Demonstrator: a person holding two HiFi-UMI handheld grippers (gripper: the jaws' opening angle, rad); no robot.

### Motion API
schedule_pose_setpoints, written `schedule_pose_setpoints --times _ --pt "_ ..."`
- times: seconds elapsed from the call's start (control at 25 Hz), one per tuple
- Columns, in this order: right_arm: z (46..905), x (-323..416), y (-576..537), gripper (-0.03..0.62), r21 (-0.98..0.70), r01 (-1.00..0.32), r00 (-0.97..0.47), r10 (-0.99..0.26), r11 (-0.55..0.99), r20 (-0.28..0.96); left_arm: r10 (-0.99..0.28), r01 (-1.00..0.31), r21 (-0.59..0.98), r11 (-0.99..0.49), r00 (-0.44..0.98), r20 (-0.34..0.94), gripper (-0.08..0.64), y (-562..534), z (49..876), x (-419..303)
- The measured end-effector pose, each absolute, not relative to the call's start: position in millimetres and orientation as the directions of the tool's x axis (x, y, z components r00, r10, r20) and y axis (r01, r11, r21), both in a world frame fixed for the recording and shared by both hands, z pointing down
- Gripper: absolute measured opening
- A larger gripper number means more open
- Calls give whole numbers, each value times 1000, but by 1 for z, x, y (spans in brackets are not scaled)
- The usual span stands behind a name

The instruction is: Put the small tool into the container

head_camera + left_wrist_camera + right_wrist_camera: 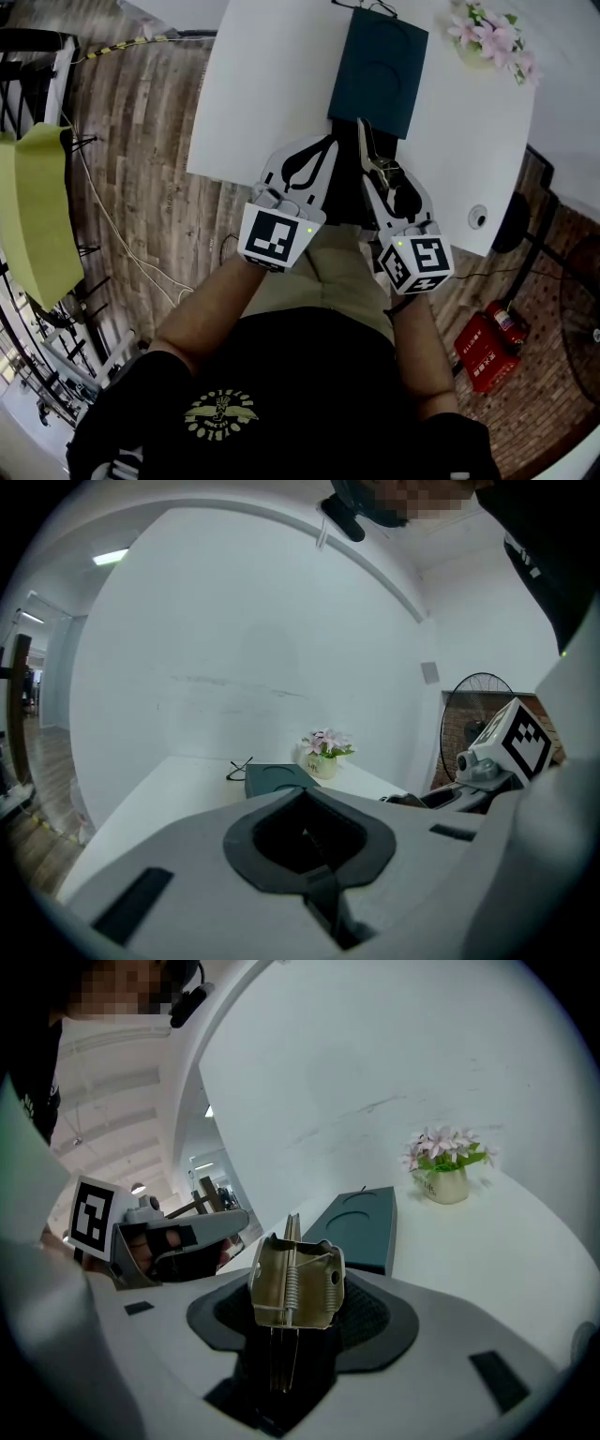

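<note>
A dark teal flat container (378,70) lies on the white table (272,84), also seen in the left gripper view (272,777) and the right gripper view (361,1227). My right gripper (372,155) (291,1274) is shut on the small tool (378,167) (295,1283), a brass-coloured metal piece with a spring, standing upright between the jaws. The tool's tip hangs just short of the container's near edge. My left gripper (328,145) (305,794) is beside it, shut, with nothing in it.
A pot of pink flowers (492,37) (445,1171) stands at the table's far right, a pair of glasses (366,7) (239,769) beyond the container. A small round fitting (478,217) sits near the table's right edge. A fan (478,705) stands off the table.
</note>
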State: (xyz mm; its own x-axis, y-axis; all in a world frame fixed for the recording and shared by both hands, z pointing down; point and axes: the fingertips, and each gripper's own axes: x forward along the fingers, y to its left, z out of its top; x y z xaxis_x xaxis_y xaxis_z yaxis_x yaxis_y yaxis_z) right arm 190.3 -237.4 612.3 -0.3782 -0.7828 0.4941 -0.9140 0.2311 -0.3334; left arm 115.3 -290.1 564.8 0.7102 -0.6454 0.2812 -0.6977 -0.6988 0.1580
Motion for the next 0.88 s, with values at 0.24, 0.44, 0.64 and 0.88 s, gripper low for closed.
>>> schedule_pose_setpoints --times 0.24,0.44,0.64,0.88 --pt "644 180 -231 224 -329 -910 -405 -718 253 567 -649 -717 173 -675 689 321 8 -291 579 105" --pt "663 174 -230 224 -313 -917 -395 -662 246 637 -654 -726 176 -665 680 332 8 -289 581 97" --pt "673 167 -233 224 -262 -928 -371 -602 265 707 -649 -723 175 -668 682 337 8 -288 582 94" --pt "681 163 -238 224 -226 -939 -337 -564 258 754 -657 -726 165 -668 679 327 8 -291 583 86"
